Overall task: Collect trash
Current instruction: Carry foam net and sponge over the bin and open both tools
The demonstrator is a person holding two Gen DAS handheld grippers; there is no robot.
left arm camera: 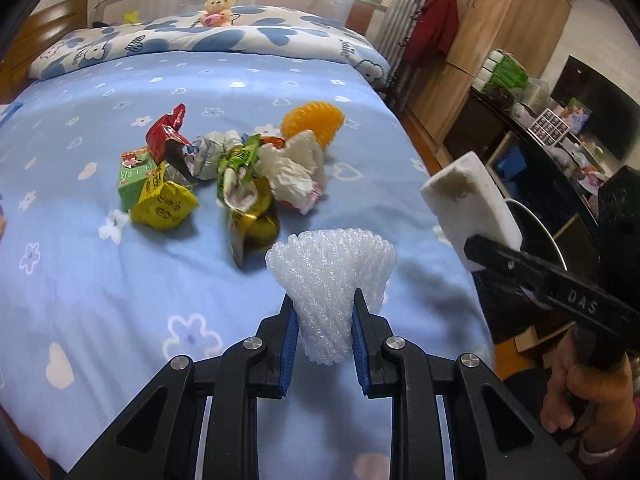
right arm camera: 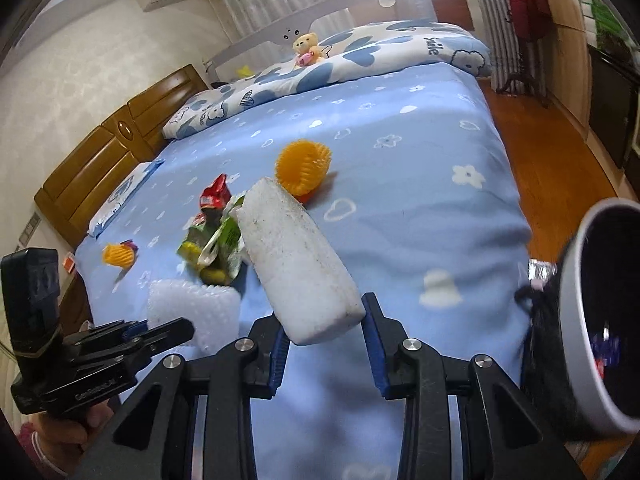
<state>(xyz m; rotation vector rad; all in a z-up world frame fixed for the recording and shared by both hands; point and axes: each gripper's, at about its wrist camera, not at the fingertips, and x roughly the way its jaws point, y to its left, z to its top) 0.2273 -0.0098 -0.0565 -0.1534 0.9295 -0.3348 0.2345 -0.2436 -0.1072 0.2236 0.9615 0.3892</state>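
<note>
My left gripper (left arm camera: pixel 325 312) is shut on a white foam fruit net (left arm camera: pixel 332 276) and holds it above the blue bedspread (left arm camera: pixel 120 264). My right gripper (right arm camera: pixel 325 320) is shut on a white foam block (right arm camera: pixel 298 256); the block also shows in the left wrist view (left arm camera: pixel 470 200). A pile of crumpled wrappers (left arm camera: pixel 224 172) lies on the bed ahead, with an orange foam net (left arm camera: pixel 314 122) behind it. The pile (right arm camera: pixel 216 240) and the orange net (right arm camera: pixel 304 166) also show in the right wrist view. A bin with a white rim and a black bag (right arm camera: pixel 576 320) stands at the right.
A second small orange net (right arm camera: pixel 118 256) lies near the bed's left side. A pillow and a teddy bear (left arm camera: pixel 218 10) are at the head of the bed. A wooden wardrobe (left arm camera: pixel 492 36) and a dark cluttered desk (left arm camera: pixel 560 148) stand to the right, beyond the bed's edge.
</note>
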